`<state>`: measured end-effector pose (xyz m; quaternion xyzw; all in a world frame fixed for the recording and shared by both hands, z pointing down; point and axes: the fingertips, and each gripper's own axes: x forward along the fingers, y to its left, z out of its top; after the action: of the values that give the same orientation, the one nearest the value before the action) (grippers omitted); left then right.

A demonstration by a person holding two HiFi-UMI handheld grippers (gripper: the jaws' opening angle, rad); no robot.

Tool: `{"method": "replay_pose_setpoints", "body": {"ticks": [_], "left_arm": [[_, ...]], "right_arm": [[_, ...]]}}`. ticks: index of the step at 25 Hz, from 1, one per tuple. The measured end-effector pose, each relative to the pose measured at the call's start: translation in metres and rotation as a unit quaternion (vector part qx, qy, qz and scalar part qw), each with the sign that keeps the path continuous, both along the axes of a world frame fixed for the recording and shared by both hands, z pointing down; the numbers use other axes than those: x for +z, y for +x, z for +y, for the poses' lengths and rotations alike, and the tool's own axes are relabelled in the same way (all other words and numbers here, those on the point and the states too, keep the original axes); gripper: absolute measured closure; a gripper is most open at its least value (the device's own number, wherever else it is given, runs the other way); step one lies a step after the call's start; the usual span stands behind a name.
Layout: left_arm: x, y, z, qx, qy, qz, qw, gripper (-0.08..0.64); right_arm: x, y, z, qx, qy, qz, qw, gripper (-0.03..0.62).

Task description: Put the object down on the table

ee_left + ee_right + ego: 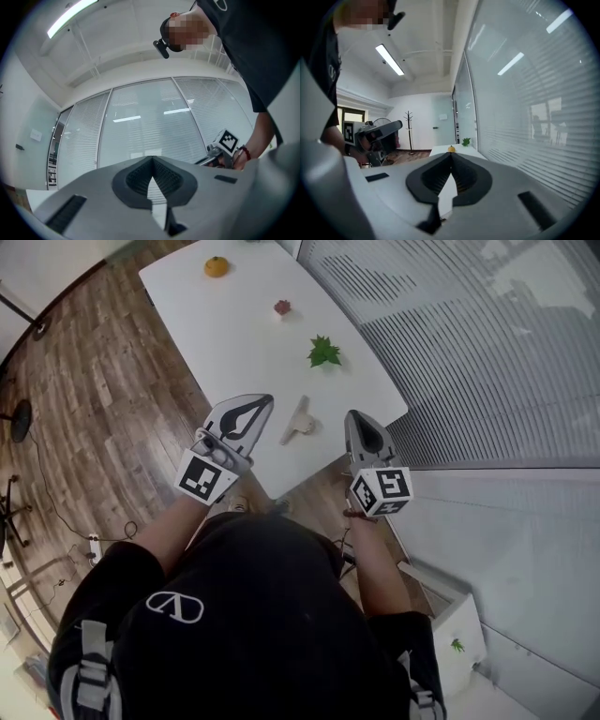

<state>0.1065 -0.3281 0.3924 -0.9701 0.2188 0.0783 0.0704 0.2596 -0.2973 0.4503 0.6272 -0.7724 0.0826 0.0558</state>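
Note:
A beige wooden object (300, 421) lies on the white table (244, 343) close to its near edge, between my two grippers. My left gripper (268, 398) hovers just left of it, jaws shut tip to tip with nothing between them (152, 157). My right gripper (355, 413) hangs just right of the object, over the table's near corner, also shut and empty (451, 154). Neither gripper touches the object. Both gripper views look up and out across the room, not at the tabletop.
Farther along the table lie a green leaf (324, 352), a small red thing (282, 307) and an orange (217, 266). Glass walls with blinds (469, 343) run along the right side. Wooden floor (94, 409) lies to the left of the table.

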Motion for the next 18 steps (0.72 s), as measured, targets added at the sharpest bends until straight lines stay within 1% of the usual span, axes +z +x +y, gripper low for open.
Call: {"method": "replay_pose_setpoints", "body": {"ticks": [4, 9, 12, 18], "left_arm": [[-0.010, 0.000, 0.007, 0.005, 0.011, 0.003, 0.9999, 0.555], [-0.022, -0.003, 0.013, 0.009, 0.018, 0.006, 0.9998, 0.555], [-0.023, -0.002, 0.017, 0.011, 0.021, -0.002, 0.9997, 0.555], [-0.023, 0.004, 0.019, 0.017, 0.043, -0.020, 0.9987, 0.555]], "right_arm": [[-0.036, -0.013, 0.021, -0.004, 0.069, 0.057, 0.996, 0.586], [-0.065, -0.021, 0.038, 0.011, 0.118, 0.114, 0.986, 0.586], [-0.073, -0.029, 0.045, 0.008, 0.133, 0.135, 0.982, 0.587], [-0.071, -0.037, 0.048, -0.001, 0.139, 0.152, 0.979, 0.588]]}}
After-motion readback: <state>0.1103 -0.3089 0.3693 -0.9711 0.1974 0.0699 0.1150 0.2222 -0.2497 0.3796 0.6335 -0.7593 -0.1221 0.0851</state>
